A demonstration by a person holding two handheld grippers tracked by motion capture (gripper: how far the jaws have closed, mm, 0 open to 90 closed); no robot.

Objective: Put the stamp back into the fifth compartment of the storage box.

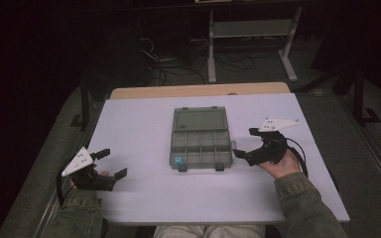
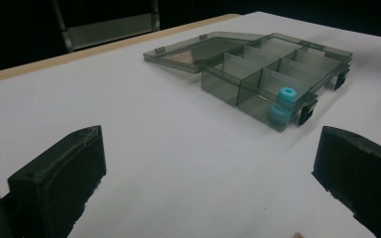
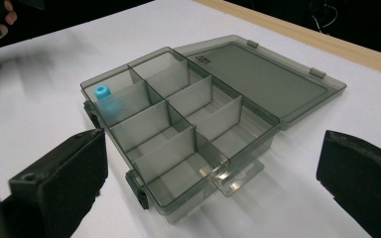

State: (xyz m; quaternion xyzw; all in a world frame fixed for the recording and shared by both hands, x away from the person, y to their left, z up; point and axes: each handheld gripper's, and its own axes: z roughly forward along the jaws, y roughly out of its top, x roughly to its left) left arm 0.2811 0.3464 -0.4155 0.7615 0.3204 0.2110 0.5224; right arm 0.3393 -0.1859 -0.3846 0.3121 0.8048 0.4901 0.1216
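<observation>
A dim room with cables and a metal frame on the floor lies behind a white table [image 1: 139, 124] on which a smoky grey compartment box [image 1: 200, 145] sits near the middle, its lid [image 1: 200, 119] folded flat open on the far side. 1 small blue spool [image 1: 178, 160] stands in the near-left corner compartment, close to the front latches; the other compartments look empty, as far as the translucent walls let me tell. The left gripper [image 1: 110, 163] rests low at the near-left of the table, well apart from the box, with its jaws spread wide and nothing between them. The right gripper [image 1: 243, 144] hangs just beside the box's right wall, jaws likewise apart and holding nothing. Judging from this, the blue piece is already placed in its cell and both tools have let go; what seems left is swinging the lid over and pressing the latches home, if closing is intended
</observation>
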